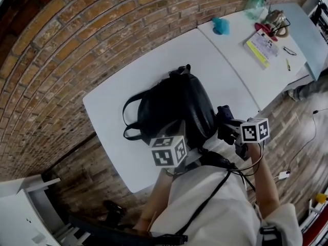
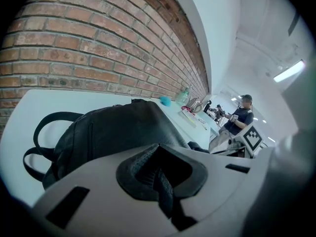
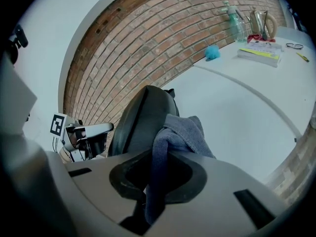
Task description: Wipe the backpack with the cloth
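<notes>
A black backpack [image 1: 179,104] lies on the white table [image 1: 118,101], its straps toward the left. My left gripper [image 1: 180,133] is at the bag's near edge. In the left gripper view the jaws [image 2: 158,174] stand shut, nothing shows between the pads, and the backpack [image 2: 113,127] lies just beyond them. My right gripper [image 1: 229,129] is by the bag's right side, shut on a grey-blue cloth [image 1: 224,118]. In the right gripper view the cloth [image 3: 180,132] bunches out of the jaws [image 3: 155,181], beside the backpack [image 3: 143,117].
A second white table [image 1: 287,40] adjoins on the right, carrying a teal object [image 1: 221,25], a spray bottle [image 1: 254,5], a yellow-edged booklet [image 1: 261,46] and pens. Brick floor surrounds the tables. A person [image 2: 241,118] stands far off.
</notes>
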`<state>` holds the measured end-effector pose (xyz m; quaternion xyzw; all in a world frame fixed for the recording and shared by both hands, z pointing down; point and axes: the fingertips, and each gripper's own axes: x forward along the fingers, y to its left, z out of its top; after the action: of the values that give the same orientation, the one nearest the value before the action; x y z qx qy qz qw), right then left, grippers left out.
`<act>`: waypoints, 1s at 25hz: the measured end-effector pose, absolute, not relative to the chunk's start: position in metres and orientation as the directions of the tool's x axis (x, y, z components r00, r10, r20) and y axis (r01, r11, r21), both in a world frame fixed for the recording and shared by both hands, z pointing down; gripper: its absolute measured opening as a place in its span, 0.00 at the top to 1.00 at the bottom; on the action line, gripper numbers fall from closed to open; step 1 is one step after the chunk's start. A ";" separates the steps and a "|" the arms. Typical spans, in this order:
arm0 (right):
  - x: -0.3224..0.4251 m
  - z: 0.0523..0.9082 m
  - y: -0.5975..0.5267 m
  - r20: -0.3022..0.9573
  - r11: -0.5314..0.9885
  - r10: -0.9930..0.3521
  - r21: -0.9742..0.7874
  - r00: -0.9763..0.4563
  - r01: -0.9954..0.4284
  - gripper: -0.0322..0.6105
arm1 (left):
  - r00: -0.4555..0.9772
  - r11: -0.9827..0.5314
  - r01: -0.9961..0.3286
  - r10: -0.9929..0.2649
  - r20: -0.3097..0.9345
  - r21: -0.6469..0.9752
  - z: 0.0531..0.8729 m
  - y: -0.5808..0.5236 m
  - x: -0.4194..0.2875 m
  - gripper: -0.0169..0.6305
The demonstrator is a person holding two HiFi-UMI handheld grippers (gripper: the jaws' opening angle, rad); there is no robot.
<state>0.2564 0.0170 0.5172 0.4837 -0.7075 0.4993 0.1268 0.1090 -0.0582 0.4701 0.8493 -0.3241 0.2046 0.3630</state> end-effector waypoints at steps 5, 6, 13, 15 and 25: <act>0.267 0.496 -0.019 0.638 0.104 -0.592 -0.546 -0.493 -0.831 0.88 | 0.707 -0.527 -0.699 -0.410 0.576 0.483 0.467 -0.058 0.109 0.97; 0.269 0.493 -0.029 0.637 0.119 -0.594 -0.534 -0.491 -0.837 0.88 | 0.706 -0.525 -0.701 -0.414 0.575 0.482 0.466 -0.058 0.108 0.97; 0.267 0.460 -0.111 0.604 0.259 -0.640 -0.412 -0.475 -0.873 0.88 | 0.695 -0.510 -0.714 -0.436 0.572 0.480 0.462 -0.057 0.100 0.97; 0.261 0.454 -0.133 0.590 0.298 -0.644 -0.394 -0.488 -0.870 0.88 | 0.687 -0.499 -0.723 -0.448 0.572 0.478 0.461 -0.058 0.097 0.97; 0.250 0.456 -0.191 0.588 0.347 -0.642 -0.348 -0.491 -0.871 0.88 | 0.664 -0.471 -0.746 -0.473 0.580 0.470 0.457 -0.059 0.086 0.97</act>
<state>0.2496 -0.1908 0.4562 0.4720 -0.8013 0.3219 0.1776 0.0860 -0.0586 0.4572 0.8366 -0.3643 0.1883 0.3631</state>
